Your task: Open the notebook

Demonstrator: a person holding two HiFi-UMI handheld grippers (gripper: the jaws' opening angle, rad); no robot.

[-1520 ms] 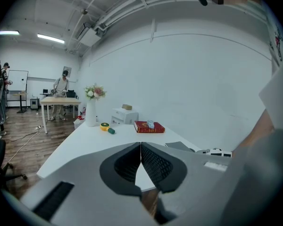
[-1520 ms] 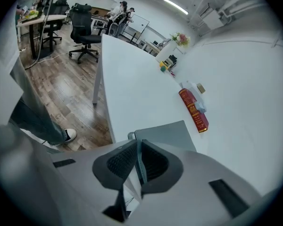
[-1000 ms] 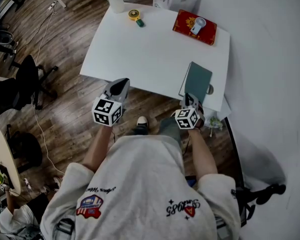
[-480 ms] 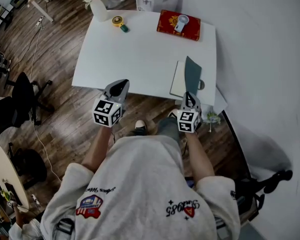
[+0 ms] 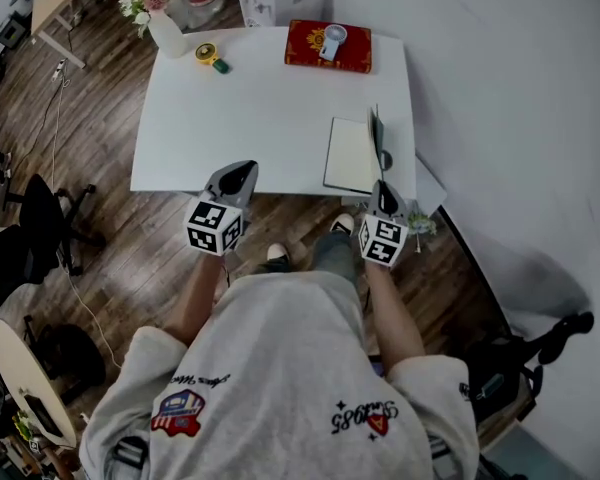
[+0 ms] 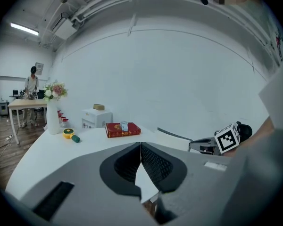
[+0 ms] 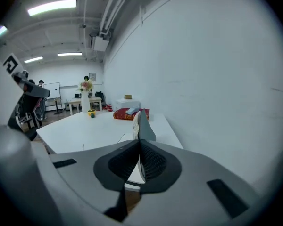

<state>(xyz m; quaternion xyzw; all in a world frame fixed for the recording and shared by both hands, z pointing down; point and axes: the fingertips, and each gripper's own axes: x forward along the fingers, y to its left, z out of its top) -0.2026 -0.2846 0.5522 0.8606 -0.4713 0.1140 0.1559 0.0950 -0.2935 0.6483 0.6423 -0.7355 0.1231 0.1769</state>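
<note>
The notebook (image 5: 349, 155) lies near the right front corner of the white table (image 5: 260, 118), with its white first page showing. Its dark green cover (image 5: 377, 131) stands upright on edge. My right gripper (image 5: 382, 192) is shut on the cover's near edge; in the right gripper view the cover (image 7: 144, 126) rises straight out from between the closed pads of that gripper (image 7: 139, 149). My left gripper (image 5: 242, 172) hovers at the table's front edge, left of the notebook. Its jaws (image 6: 140, 147) are shut with nothing between them.
At the far edge of the table lie a red book (image 5: 328, 45) with a small white fan on it, a yellow tape measure (image 5: 208, 55) and a vase of flowers (image 5: 160, 23). A white wall (image 5: 500, 118) runs along the right. An office chair (image 5: 30, 238) stands on the left.
The cover lay flat on the notebook a second ago; it now stands upright, lifted by my right gripper, which rose and rolled. The left gripper drifted slightly along the front edge.
</note>
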